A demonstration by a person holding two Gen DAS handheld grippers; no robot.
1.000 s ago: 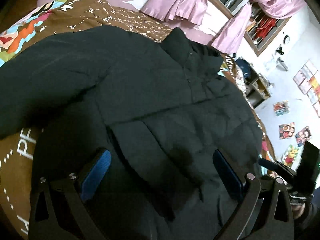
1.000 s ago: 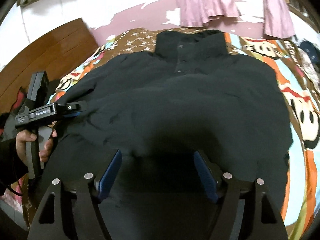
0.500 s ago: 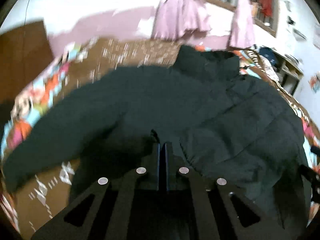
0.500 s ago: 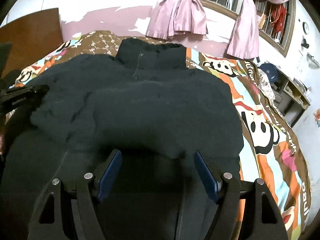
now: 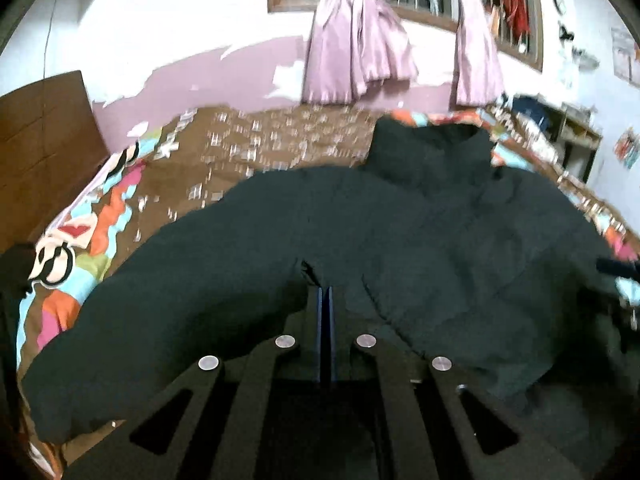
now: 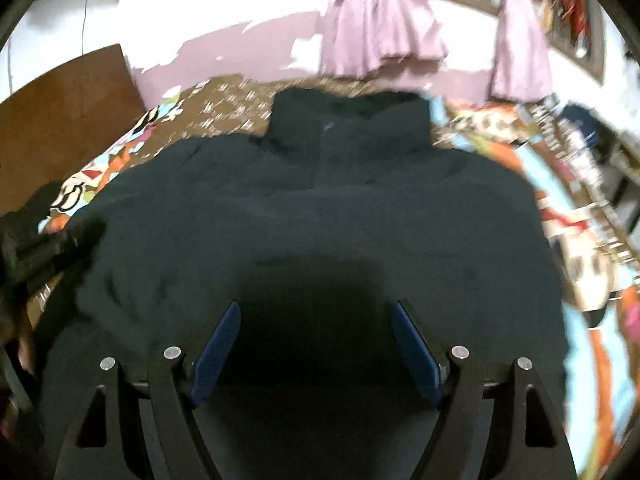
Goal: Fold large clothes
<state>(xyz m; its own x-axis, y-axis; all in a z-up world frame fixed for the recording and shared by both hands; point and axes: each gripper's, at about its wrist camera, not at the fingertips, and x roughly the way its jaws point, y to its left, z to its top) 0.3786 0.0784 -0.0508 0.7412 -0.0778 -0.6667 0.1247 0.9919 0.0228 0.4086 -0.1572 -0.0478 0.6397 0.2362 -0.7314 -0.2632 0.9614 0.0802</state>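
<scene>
We see the black jacket (image 5: 440, 232) spread flat on the patterned bedspread (image 5: 256, 152), collar toward the pink curtains (image 5: 356, 44), one sleeve reaching out to the left of the left wrist view; our left gripper (image 5: 324, 300) has its blue pads pressed together at the jacket's fabric, though whether cloth sits between them we cannot tell; our right gripper (image 6: 316, 344) hangs low over the jacket's lower part, jaws wide, gripping nothing; a wooden headboard (image 6: 60, 92) stands at left.
</scene>
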